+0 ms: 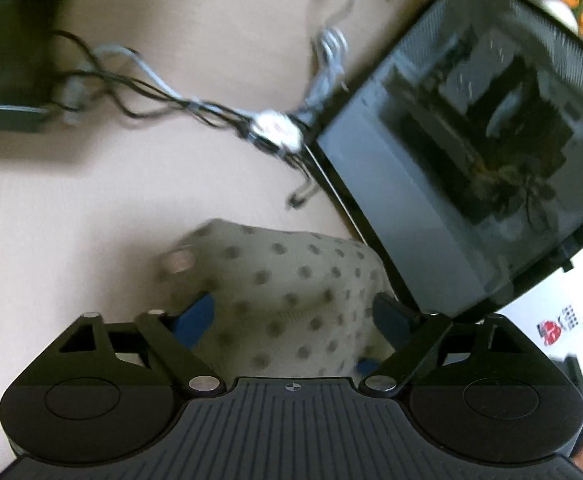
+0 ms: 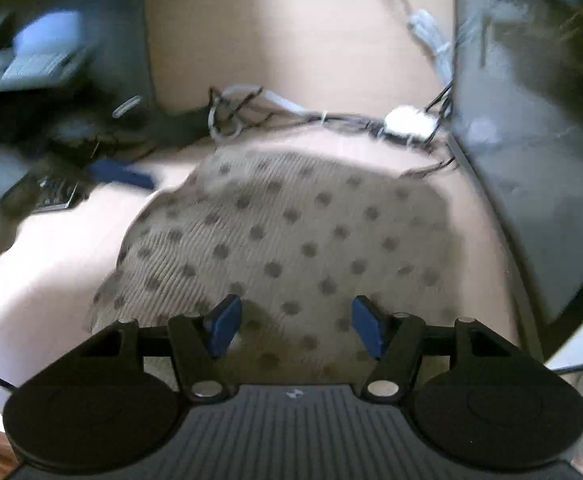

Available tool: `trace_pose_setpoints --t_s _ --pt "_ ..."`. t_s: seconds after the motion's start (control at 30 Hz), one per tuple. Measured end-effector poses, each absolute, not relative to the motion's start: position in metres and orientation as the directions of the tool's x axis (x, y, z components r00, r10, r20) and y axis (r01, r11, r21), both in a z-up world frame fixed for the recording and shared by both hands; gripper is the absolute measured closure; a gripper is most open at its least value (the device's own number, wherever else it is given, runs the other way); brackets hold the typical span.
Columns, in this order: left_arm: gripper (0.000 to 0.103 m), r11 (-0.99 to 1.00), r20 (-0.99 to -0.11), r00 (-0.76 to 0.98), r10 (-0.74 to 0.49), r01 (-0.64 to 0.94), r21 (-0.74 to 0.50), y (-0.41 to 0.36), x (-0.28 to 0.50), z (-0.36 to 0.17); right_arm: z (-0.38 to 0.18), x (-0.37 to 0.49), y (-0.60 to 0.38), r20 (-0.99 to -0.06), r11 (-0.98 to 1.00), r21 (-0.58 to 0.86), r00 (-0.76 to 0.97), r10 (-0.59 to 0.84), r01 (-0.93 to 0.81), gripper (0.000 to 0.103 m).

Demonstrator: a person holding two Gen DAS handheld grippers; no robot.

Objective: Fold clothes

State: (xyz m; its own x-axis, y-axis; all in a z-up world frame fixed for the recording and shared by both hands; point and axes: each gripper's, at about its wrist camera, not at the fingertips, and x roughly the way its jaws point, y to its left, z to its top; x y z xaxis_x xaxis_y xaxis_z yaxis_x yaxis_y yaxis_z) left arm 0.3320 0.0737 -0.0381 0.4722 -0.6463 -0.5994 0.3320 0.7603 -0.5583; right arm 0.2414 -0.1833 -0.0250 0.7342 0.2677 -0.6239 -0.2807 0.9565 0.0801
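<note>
A beige knitted garment (image 1: 291,280) with grey dots lies bunched in a folded heap on the pale table (image 1: 71,220). In the left wrist view my left gripper (image 1: 293,320) stands open just over the garment's near part, its blue pads (image 1: 195,320) wide apart on either side of the cloth. The right wrist view shows the garment (image 2: 283,232) spread wider, and my right gripper (image 2: 296,330) is open above its near edge with nothing pinched. A blurred blue strip (image 2: 123,176) sits by the garment's far left corner; I cannot tell what it is.
A dark screen (image 1: 471,160) leans close on the right, touching the garment's edge. Tangled cables (image 1: 171,96) and a white adapter (image 1: 279,128) cross the table behind. Dark equipment (image 2: 51,192) crowds the left side in the right wrist view.
</note>
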Motion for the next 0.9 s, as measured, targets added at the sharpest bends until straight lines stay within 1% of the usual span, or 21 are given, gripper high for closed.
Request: trace_pose_setpoints --t_s 0.1,0.2,0.27,0.37,0.47,0.5,0.53,0.57,0.6,0.63,0.67,0.73,0.8,0.9 --pt "0.010 0.755 -0.600 0.472 -0.646 0.279 -0.593 0.101 0.310 -0.042 -0.004 0.222 -0.173 -0.585 0.910 -0.028 0.745 0.321 -0.414 0.041" --pt "0.010 0.770 -0.638 0.450 -0.624 0.215 -0.601 0.115 0.298 -0.057 -0.003 0.205 -0.135 -0.596 0.796 -0.184 0.709 0.377 -0.577 0.041" --pt "0.010 0.782 -0.655 0.460 -0.599 0.162 -0.602 0.127 0.295 -0.064 -0.013 0.200 -0.107 -0.607 0.699 -0.294 0.692 0.391 -0.652 0.041" --pt "0.010 0.777 -0.649 0.485 -0.586 0.109 -0.620 0.149 0.288 -0.064 -0.035 0.199 -0.074 -0.617 0.575 -0.422 0.686 0.384 -0.701 0.041" --pt "0.010 0.782 -0.646 0.503 -0.574 0.105 -0.614 0.167 0.278 -0.059 -0.049 0.202 -0.052 -0.606 0.489 -0.532 0.714 0.350 -0.691 0.042" --pt "0.009 0.781 -0.643 0.508 -0.574 0.102 -0.616 0.172 0.275 -0.059 -0.050 0.205 -0.046 -0.597 0.480 -0.555 0.727 0.339 -0.680 0.044" --pt "0.009 0.778 -0.640 0.510 -0.575 0.098 -0.621 0.177 0.271 -0.059 -0.048 0.210 -0.044 -0.590 0.492 -0.557 0.736 0.332 -0.669 0.051" --pt "0.009 0.775 -0.638 0.510 -0.576 0.093 -0.625 0.181 0.268 -0.060 -0.044 0.217 -0.042 -0.585 0.512 -0.550 0.742 0.327 -0.659 0.065" --pt "0.009 0.774 -0.640 0.509 -0.576 0.087 -0.628 0.185 0.265 -0.061 -0.037 0.222 -0.042 -0.578 0.540 -0.538 0.750 0.322 -0.647 0.074" --pt "0.009 0.774 -0.644 0.506 -0.574 0.079 -0.628 0.188 0.261 -0.062 -0.029 0.225 -0.042 -0.568 0.574 -0.521 0.759 0.319 -0.632 0.089" --pt "0.009 0.774 -0.648 0.502 -0.573 0.069 -0.630 0.192 0.258 -0.064 -0.019 0.228 -0.044 -0.559 0.608 -0.499 0.765 0.318 -0.617 0.095" --pt "0.009 0.771 -0.654 0.497 -0.571 0.052 -0.635 0.198 0.255 -0.068 0.001 0.226 -0.049 -0.564 0.667 -0.422 0.754 0.337 -0.614 0.096" --pt "0.009 0.768 -0.655 0.494 -0.571 0.040 -0.639 0.204 0.254 -0.071 0.011 0.221 -0.058 -0.600 0.706 -0.328 0.716 0.358 -0.628 0.097" --pt "0.009 0.764 -0.635 0.507 -0.583 0.076 -0.641 0.200 0.261 -0.062 -0.011 0.213 -0.068 -0.686 0.735 -0.215 0.635 0.355 -0.644 0.098"
